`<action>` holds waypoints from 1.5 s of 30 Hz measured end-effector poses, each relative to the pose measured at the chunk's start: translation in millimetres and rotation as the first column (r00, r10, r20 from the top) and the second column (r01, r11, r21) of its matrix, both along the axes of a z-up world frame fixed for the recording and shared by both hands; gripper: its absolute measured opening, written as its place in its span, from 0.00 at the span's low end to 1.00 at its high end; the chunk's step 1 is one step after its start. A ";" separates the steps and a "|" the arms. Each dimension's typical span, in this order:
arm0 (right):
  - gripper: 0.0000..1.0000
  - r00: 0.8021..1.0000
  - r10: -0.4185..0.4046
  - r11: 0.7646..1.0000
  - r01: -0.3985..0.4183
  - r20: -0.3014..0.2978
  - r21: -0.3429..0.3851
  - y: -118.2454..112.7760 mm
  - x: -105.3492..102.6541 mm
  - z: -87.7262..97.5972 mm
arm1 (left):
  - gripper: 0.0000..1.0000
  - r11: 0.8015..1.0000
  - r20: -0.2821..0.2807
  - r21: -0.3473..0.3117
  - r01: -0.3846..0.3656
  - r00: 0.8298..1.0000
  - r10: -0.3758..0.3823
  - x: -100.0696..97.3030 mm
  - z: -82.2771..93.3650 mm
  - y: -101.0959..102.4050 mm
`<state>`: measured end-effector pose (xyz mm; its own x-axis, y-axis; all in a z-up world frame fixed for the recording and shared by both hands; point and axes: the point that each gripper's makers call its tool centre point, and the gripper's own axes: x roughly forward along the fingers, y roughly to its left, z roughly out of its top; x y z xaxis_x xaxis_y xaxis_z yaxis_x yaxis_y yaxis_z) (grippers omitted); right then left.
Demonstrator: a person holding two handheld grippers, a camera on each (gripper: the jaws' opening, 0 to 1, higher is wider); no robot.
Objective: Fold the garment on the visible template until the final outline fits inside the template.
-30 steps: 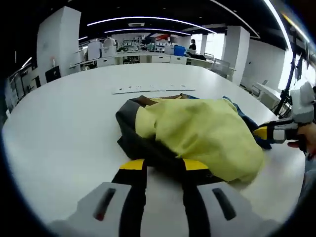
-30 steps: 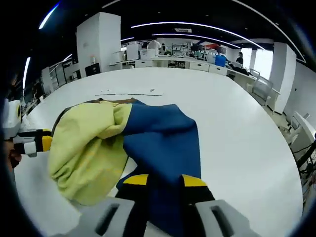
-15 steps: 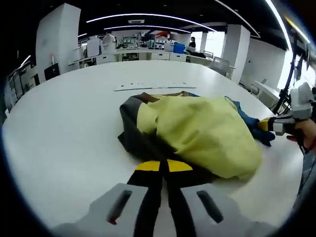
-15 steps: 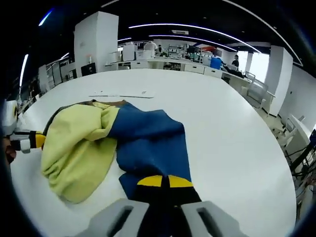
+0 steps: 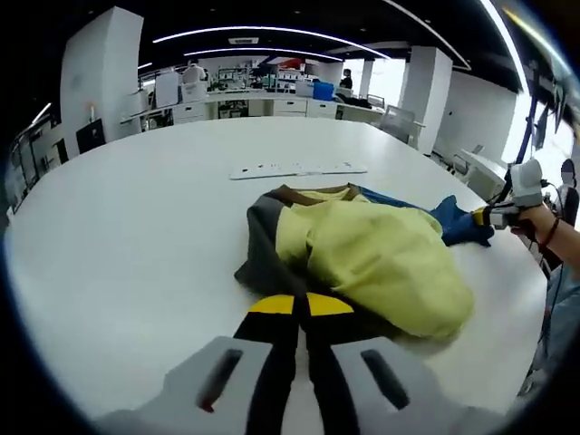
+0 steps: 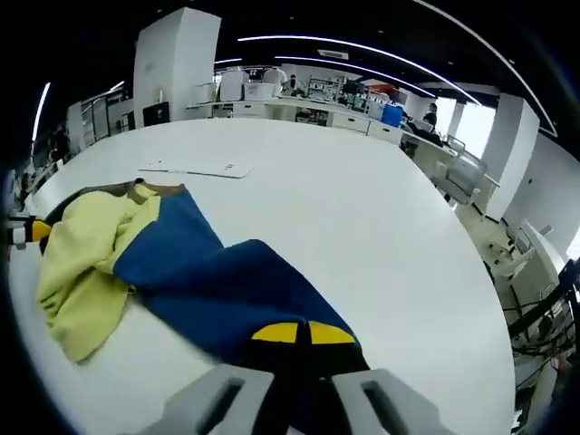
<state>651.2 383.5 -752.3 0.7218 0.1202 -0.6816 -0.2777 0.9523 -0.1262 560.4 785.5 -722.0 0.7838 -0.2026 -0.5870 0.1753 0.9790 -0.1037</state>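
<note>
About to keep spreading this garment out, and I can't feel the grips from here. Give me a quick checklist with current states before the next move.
1. Left gripper shut on the garment, grey edge: ok.
2. Right gripper shut on the blue part: ok.
3. Garment flat: not ok, yellow part bunched.
4. Garment on the white table, away from edges: ok.
5. Template position: cannot tell; a flat white sheet lies beyond the garment.

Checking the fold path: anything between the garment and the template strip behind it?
Nothing visible. The garment lies on bare white table, with the template just beyond it. Both grippers, left and right, are shut on the garment.
</note>
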 end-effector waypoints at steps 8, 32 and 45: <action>0.00 1.000 -0.018 1.000 0.017 -0.012 -0.022 -19.7 13.7 3.4 | 0.00 0.998 -0.027 -0.028 -0.050 0.998 0.049 -2.8 -4.7 32.6; 0.00 0.997 -0.065 0.997 0.063 -0.045 -0.050 -58.9 40.1 10.4 | 0.00 0.974 -0.027 0.203 -0.102 0.994 0.109 1.0 -7.2 98.3; 0.08 0.994 -0.090 0.995 0.093 -0.063 0.043 -49.5 17.2 15.7 | 0.35 0.977 -0.053 0.087 -0.197 0.978 0.202 -19.3 -19.1 93.7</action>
